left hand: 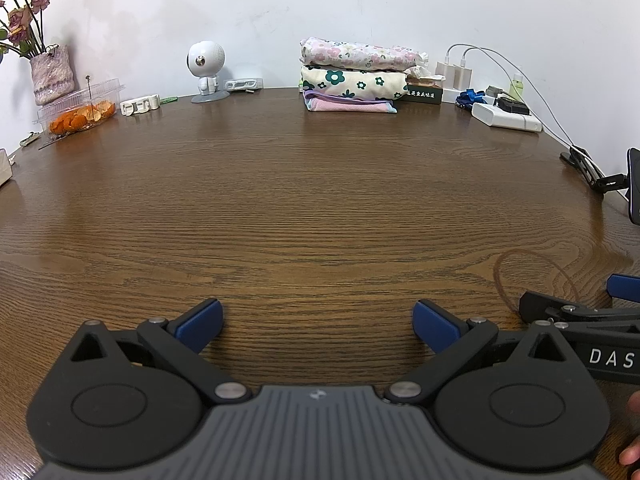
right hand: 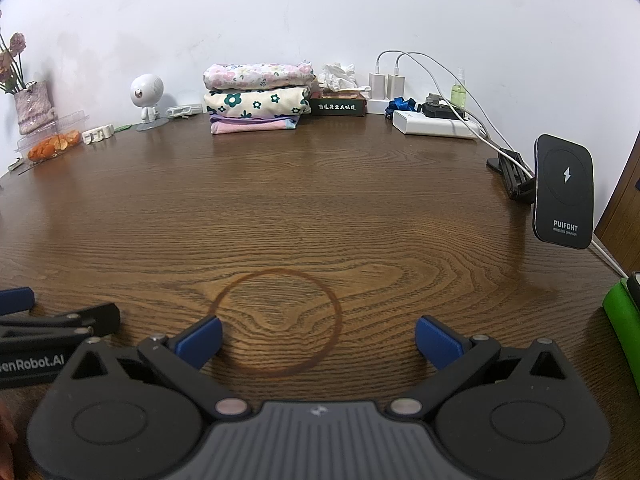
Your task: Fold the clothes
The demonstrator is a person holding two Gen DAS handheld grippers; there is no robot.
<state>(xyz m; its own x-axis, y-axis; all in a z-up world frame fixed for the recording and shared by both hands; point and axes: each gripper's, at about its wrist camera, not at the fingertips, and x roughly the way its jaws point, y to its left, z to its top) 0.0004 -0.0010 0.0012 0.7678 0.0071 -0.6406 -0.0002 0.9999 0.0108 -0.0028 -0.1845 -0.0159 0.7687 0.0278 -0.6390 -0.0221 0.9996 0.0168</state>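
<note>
Hovering spread wide, empty, over brown woodgrain table (right hand: 320,208): left claw (left hand: 318,326), right claw (right hand: 318,338); black charger (right hand: 564,192) reading "PUIFGHT"

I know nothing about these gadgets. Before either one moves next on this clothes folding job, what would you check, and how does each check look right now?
1. Left gripper open and holding nothing: ok.
2. Right gripper open and holding nothing: ok.
3. Bare stretch of brown wooden table ahead of both grippers: ok.
4. Unfolded garment within reach: not ok; only a folded stack of floral and pink clothes at the far edge by the wall.
5. Grippers apart from each other: ok, side by side, though close.
6. Black wireless charger on its stand near the right edge, out of the path: cannot tell.
</note>
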